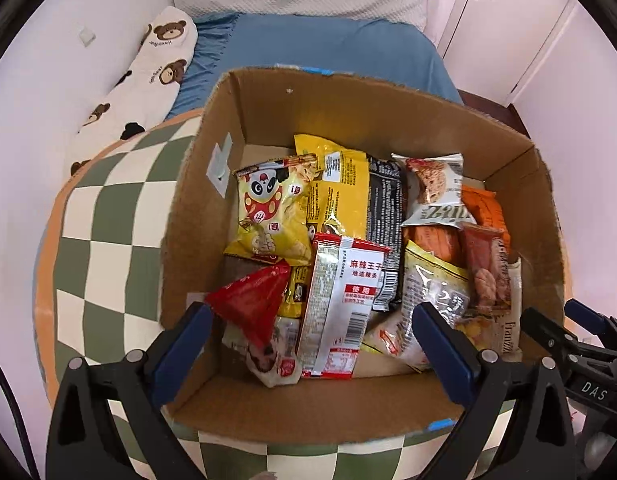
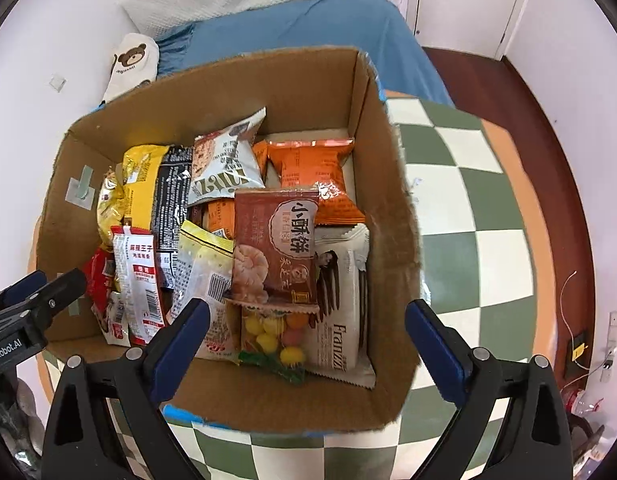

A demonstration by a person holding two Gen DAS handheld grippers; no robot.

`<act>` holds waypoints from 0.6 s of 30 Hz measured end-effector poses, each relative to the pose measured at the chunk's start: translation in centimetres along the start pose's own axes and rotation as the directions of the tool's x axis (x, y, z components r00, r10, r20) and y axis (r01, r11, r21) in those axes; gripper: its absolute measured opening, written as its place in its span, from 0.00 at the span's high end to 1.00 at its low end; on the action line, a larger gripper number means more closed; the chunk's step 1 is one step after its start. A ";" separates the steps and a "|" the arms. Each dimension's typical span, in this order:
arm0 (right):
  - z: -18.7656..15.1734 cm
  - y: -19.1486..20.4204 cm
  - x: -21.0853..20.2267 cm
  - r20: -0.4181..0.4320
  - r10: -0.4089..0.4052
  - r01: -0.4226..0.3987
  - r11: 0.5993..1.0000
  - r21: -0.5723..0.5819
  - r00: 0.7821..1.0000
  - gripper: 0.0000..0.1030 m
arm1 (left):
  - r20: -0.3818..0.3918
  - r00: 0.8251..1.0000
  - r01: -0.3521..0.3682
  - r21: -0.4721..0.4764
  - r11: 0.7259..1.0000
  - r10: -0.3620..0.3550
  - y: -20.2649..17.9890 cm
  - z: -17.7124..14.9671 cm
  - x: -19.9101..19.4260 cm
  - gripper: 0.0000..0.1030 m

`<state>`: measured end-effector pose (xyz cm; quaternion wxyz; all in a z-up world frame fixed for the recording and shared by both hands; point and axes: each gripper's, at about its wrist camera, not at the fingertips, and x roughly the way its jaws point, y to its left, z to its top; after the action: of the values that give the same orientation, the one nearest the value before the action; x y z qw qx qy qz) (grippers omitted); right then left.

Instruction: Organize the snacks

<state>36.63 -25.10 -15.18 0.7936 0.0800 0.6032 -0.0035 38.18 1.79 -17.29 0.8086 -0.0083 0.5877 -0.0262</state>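
An open cardboard box (image 1: 348, 112) holds several snack packets lying flat and overlapping. My left gripper (image 1: 312, 312) hangs open over its near left part, above a red-and-white packet (image 1: 340, 304) and a red packet (image 1: 252, 300); nothing is between the pads. Farther in lie a yellow panda packet (image 1: 268, 208) and a yellow-and-black one (image 1: 348, 196). My right gripper (image 2: 308, 308) stands open over the box's (image 2: 268, 80) near right part, above a brown biscuit packet (image 2: 276, 248), a clear candy bag (image 2: 276, 332) and a white Franzzi packet (image 2: 344, 312). Orange packets (image 2: 308, 164) lie at the back.
The box rests on a round green-and-white checkered table (image 1: 100, 240). Behind it is a bed with a blue sheet (image 1: 328, 44) and a bear-print pillow (image 1: 148, 68). A white door (image 1: 508, 20) and dark wooden floor (image 2: 508, 92) are at the right.
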 end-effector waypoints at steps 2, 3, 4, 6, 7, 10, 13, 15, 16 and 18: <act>-0.5 -0.1 -1.5 0.028 0.003 -0.003 1.000 0.002 1.000 0.03 | 0.023 1.000 0.006 -0.003 1.000 -0.006 -0.1 -0.4 -1.2 0.00; -0.8 -0.2 -2.1 0.040 0.007 -0.007 1.000 0.003 0.999 0.03 | 0.036 0.999 0.011 -0.004 1.000 -0.011 -0.1 -0.8 -2.0 0.00; -1.1 -0.2 -2.9 0.054 0.010 -0.010 1.000 0.003 0.998 0.03 | 0.049 0.999 0.016 -0.007 1.000 -0.015 -0.2 -1.0 -2.7 0.00; -1.9 -0.2 -4.6 0.088 0.007 -0.007 1.000 -0.001 0.996 0.03 | 0.080 0.996 0.028 -0.009 1.000 -0.027 -0.4 -1.8 -4.6 0.00; -2.6 -0.2 -5.8 0.108 0.008 -0.008 1.000 -0.005 0.994 0.03 | 0.096 0.995 0.032 -0.009 0.999 -0.031 -0.6 -2.2 -5.5 0.00; -4.5 0.0 -8.6 0.152 0.012 -0.010 1.000 -0.019 0.988 0.03 | 0.147 0.989 0.024 0.008 1.000 -0.025 -1.2 -4.2 -8.6 0.00; -6.9 0.4 -12.2 0.216 0.008 0.002 0.999 -0.046 0.976 0.03 | 0.194 0.981 0.012 0.027 1.000 -0.017 -1.7 -6.4 -11.4 0.00; -8.5 0.6 -14.5 0.255 0.011 0.004 0.998 -0.057 0.967 0.03 | 0.215 0.977 0.004 0.029 1.000 -0.010 -1.8 -7.9 -13.2 0.00; -9.4 0.7 -15.8 0.278 0.008 0.011 0.998 -0.065 0.961 0.03 | 0.227 0.974 0.005 0.030 1.000 -0.012 -1.8 -8.6 -14.0 0.00; -11.2 0.9 -18.1 0.320 0.000 0.025 0.997 -0.074 0.948 0.02 | 0.259 0.966 -0.009 0.036 0.999 -0.001 -1.8 -10.3 -15.8 0.00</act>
<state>21.09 -24.44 -0.59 0.8832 0.0439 0.4670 0.0020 23.47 1.04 -5.44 0.8786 0.0045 0.4764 -0.0341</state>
